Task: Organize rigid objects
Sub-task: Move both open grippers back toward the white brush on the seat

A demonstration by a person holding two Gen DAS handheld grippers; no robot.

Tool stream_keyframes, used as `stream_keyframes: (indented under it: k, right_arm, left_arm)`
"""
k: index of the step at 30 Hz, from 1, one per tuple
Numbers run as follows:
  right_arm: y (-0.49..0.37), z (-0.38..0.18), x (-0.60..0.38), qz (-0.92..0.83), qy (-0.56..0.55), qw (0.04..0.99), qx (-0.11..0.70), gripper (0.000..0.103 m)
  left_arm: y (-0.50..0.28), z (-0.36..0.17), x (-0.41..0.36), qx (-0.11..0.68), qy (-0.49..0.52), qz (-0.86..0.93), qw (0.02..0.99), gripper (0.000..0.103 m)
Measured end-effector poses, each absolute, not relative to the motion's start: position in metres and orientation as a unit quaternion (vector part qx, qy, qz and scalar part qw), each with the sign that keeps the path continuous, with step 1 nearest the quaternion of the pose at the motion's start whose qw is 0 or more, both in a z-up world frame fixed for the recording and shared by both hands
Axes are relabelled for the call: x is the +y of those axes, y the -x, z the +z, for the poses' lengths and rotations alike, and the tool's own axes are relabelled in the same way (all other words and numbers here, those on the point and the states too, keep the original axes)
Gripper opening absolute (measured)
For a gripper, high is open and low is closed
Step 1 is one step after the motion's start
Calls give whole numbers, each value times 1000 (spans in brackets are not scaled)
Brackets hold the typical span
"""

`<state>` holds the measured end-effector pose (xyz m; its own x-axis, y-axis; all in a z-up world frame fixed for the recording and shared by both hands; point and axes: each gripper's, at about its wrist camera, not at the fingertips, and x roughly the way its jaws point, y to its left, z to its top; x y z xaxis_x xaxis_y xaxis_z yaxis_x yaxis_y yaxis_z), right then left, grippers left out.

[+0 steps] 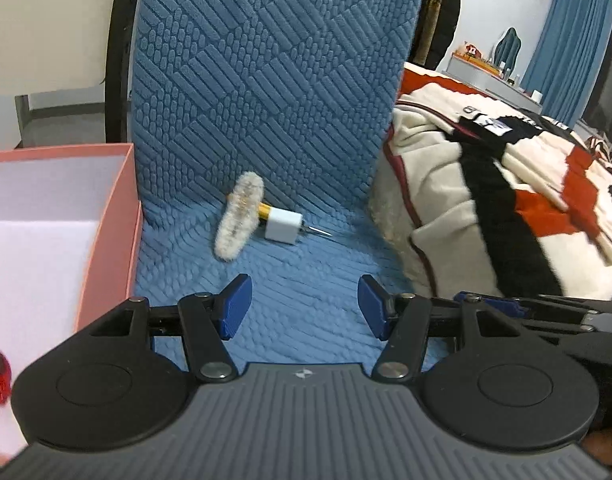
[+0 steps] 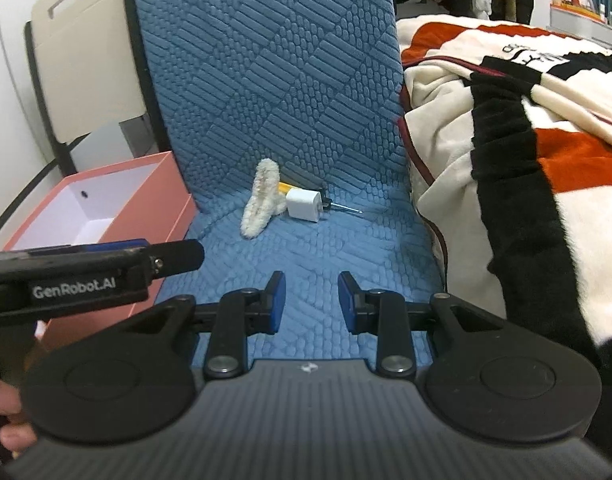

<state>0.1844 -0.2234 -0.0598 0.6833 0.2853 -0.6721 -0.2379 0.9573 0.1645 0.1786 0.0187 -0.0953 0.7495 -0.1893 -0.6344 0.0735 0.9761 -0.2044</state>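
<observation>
- Ahead of the left gripper (image 1: 305,306), jaws apart and empty, a white charger (image 1: 283,225) lies on the blue cushion (image 1: 306,288) against a fuzzy pad (image 1: 239,216)
- A pink box (image 1: 106,236) sits to its left, a blanket (image 1: 486,200) to its right
- The right gripper (image 2: 312,302) is narrowly apart, empty
- The charger's thin metal tip (image 2: 346,208) points right
- A yellow piece (image 2: 284,188) behind it is mostly hidden

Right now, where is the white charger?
In both wrist views the white charger lies mid-frame on the blue cushion, beside the fluffy brush, right of the pink box.
</observation>
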Motion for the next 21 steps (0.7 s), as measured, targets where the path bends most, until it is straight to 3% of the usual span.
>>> stream_keyframes:
  k: [5, 21]
  right_arm:
    - [-211, -71, -220, 128, -46, 916, 377, 33]
    - [-290, -99, -209, 167, -49, 905, 387, 33]
  left_arm:
    - [-195, -119, 39, 350, 127, -49, 927, 66]
    - [-277, -157, 46, 391, 96, -38, 915, 66]
